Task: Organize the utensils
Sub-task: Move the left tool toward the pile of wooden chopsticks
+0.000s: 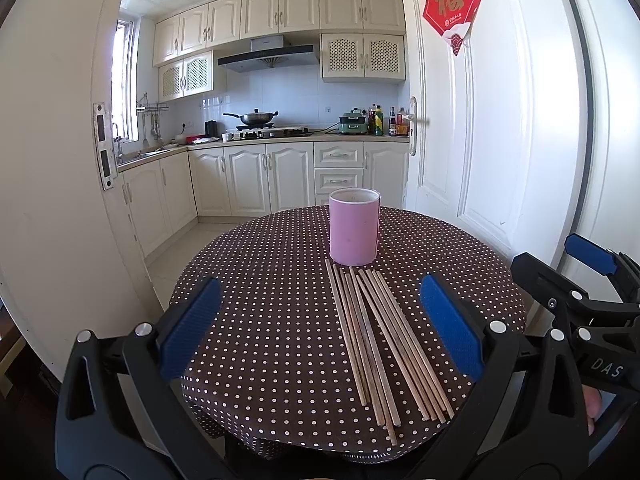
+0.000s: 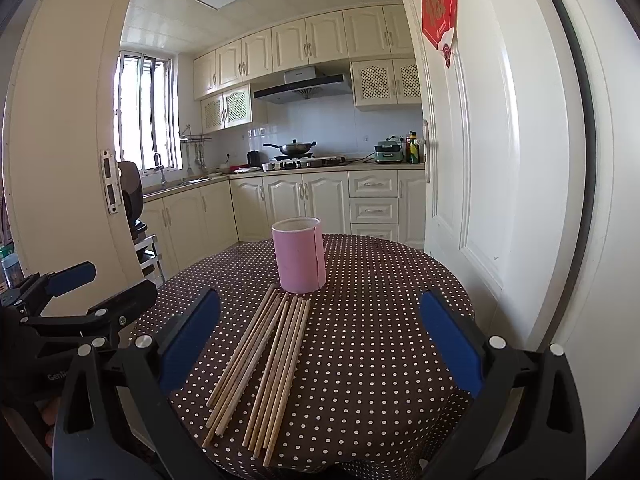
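Chopsticks (image 1: 374, 340) flat just before upright pink cup (image 1: 354, 226); left tool (image 1: 320, 320) and right tool (image 2: 320, 332) both spread apart, empty.

Bare tablecloth (image 1: 256, 300) flanking chopsticks (image 1: 380, 344)

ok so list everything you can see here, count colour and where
chopsticks: about a dozen, exact count unclear, light wood, lying side by side on the table in front of the cup
cup: one, pink, upright on the table just behind the chopstick tips
table: one, round, brown cloth with white dots
door: one, white, open at the right, red paper decoration on it
wok: one, dark, on the stove at the back
bottles: several, mixed colours, right end of the counter
cupboards: many, cream, above and below the counter
left tongs: open, blue pads, holding nothing
right tongs: open, blue pads, holding nothing
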Demonstrator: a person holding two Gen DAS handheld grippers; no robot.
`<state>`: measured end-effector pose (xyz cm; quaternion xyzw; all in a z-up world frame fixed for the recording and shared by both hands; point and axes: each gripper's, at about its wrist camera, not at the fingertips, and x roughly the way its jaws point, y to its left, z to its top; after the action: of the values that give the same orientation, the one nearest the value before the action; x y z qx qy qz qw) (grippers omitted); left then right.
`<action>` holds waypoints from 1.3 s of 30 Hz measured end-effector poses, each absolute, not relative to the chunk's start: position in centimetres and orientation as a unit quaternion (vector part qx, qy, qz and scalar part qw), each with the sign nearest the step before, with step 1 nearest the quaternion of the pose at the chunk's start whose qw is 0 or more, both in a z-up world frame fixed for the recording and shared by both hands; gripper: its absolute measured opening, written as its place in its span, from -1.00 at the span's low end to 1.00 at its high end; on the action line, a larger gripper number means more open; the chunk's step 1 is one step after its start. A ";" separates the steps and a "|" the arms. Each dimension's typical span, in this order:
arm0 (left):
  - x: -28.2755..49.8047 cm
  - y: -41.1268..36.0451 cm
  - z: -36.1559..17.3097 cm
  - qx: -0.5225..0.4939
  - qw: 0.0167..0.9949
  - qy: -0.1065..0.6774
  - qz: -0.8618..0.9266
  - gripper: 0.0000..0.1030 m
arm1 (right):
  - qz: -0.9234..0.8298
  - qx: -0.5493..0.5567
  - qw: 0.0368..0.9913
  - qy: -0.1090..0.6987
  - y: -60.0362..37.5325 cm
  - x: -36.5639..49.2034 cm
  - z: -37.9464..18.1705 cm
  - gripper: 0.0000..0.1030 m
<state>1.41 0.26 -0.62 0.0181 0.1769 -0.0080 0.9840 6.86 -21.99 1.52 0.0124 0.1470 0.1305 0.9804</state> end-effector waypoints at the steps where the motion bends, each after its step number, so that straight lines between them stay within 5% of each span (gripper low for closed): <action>1: 1.5 0.2 -0.7 0.018 0.984 0.178 -0.008 0.88 | 0.131 0.013 0.980 0.149 -22.0 7.1 1.5 0.87; 39: 10.8 1.3 -7.0 0.028 0.948 0.314 0.041 0.88 | 0.103 0.006 0.948 0.301 -20.4 15.0 -4.2 0.87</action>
<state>10.76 1.28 -7.04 0.0285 0.3139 0.0408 0.9482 15.03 -20.44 -4.23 0.0055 0.3014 0.1035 0.9478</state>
